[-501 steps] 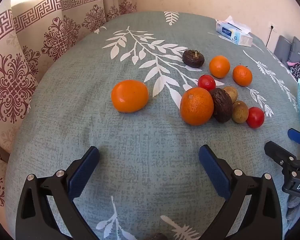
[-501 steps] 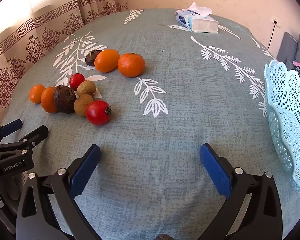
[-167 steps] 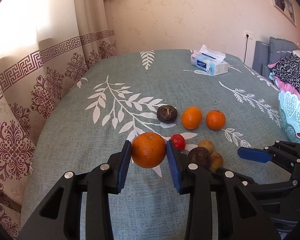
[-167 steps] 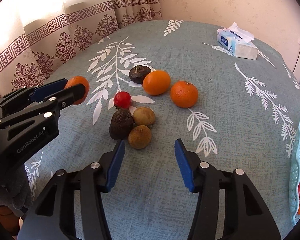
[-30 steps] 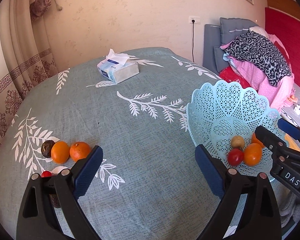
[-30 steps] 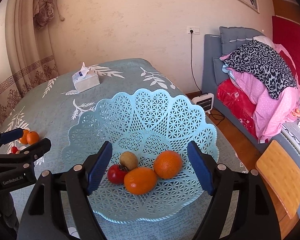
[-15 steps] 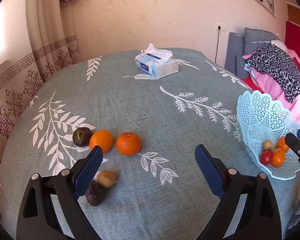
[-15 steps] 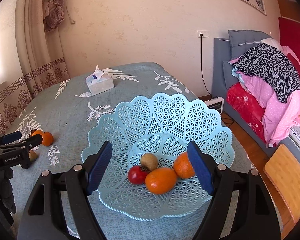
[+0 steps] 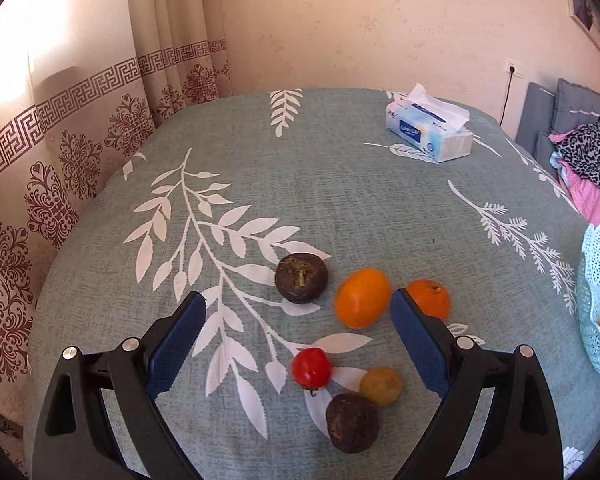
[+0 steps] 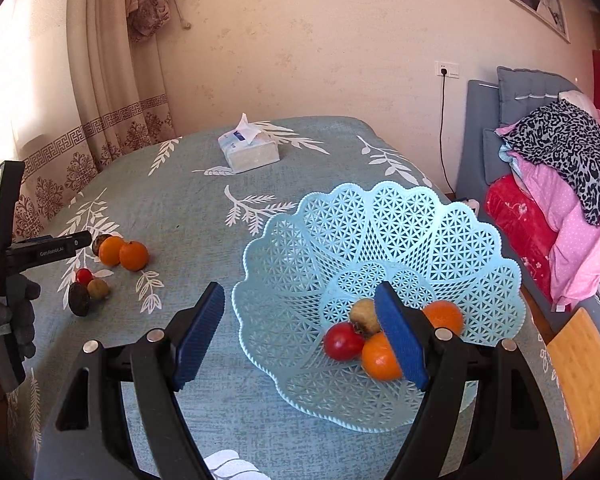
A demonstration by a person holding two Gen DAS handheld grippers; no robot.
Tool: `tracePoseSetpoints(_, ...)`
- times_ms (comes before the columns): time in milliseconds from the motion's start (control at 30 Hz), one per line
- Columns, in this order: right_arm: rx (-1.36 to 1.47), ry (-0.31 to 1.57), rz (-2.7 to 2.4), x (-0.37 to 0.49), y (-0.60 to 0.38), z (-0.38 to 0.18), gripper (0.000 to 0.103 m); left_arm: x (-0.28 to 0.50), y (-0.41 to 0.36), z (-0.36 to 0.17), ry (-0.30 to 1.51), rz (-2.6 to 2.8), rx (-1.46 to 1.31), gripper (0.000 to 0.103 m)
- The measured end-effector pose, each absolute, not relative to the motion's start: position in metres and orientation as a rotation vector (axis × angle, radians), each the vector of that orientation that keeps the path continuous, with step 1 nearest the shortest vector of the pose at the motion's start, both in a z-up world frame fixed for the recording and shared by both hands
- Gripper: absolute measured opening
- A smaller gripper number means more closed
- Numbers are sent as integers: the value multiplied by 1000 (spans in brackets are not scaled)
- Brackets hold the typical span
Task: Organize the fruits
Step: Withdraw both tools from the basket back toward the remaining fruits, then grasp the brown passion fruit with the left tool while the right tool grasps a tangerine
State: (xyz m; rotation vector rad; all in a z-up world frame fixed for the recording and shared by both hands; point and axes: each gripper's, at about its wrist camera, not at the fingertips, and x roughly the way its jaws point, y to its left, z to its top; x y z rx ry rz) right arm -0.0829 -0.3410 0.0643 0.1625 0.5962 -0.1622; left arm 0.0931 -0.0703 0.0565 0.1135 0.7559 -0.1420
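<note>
While both sets of jaws stand spread and empty, the left gripper [image 9: 296, 336] hangs over the loose fruit on the leaf-patterned grey-green tablecloth [image 9: 340, 200]: a small red tomato [image 9: 311, 367], two brown rough-skinned fruits, a tan kiwi [image 9: 381, 385] and two oranges. Near the right edge, the right gripper [image 10: 300, 336] hovers by the pale blue lattice plastic basket [image 10: 380, 220], which holds four fruits.

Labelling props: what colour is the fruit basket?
Light blue lattice basket; right wrist view shows it best.
</note>
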Motion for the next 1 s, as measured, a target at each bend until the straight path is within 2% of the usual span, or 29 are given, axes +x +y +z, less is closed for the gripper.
tracePoseSetpoints(467, 137, 726, 38, -40, -291, 56, 79, 133, -58, 30, 842, -144, 174, 92)
tracePoseSetpoints(500, 134, 737, 51, -36, -287, 55, 80, 136, -61, 28, 847, -148, 180, 92)
tracePoseSetpoints(533, 127, 742, 50, -33, -283, 55, 85, 139, -62, 26, 853, -151, 185, 91)
tracePoseSetpoints(633, 93, 741, 57, -24, -274, 57, 88, 148, -64, 26, 861, -192, 159, 81)
tracePoseSetpoints(867, 68, 748, 73, 1, -260, 59, 88, 167, -63, 22, 916, -325, 72, 49)
tracePoseSetpoints(1000, 82, 776, 113, 20, -247, 55, 88, 168, -53, 17, 930, -375, -8, 44)
